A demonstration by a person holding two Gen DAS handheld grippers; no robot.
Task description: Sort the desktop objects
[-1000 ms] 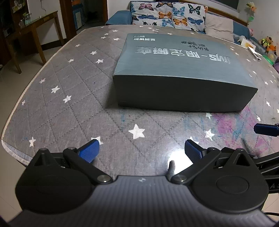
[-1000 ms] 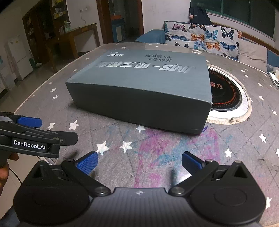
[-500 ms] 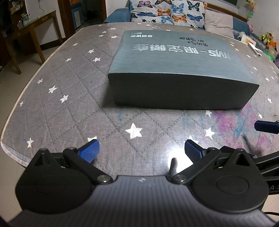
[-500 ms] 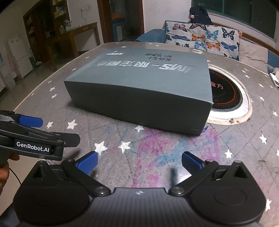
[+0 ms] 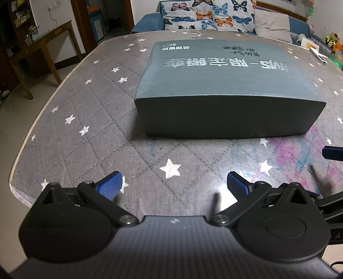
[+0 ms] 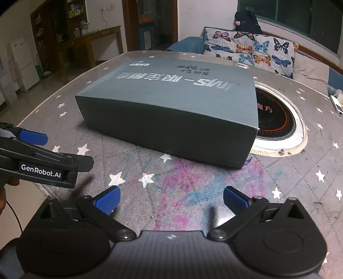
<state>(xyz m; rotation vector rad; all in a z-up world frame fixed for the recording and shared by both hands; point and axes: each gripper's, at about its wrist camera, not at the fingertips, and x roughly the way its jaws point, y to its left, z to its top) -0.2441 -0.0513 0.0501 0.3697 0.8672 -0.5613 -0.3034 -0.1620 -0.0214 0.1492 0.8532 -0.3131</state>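
Observation:
A large flat dark grey box with silver lettering lies closed on the table; it also shows in the right wrist view. My left gripper is open and empty, low over the table in front of the box's near side. My right gripper is open and empty, in front of the box's near right part. The left gripper's arm shows at the left of the right wrist view. One blue fingertip of the right gripper shows at the right edge of the left wrist view.
The table wears a grey quilted cover with white stars under a glossy sheet. A round inset cooktop lies right of the box, partly under it. A sofa with butterfly cushions stands behind. The table's left edge is near.
Both grippers have shifted a little relative to the box, the left view swinging left and back and the right view drawing slightly closer. Both stay open and empty.

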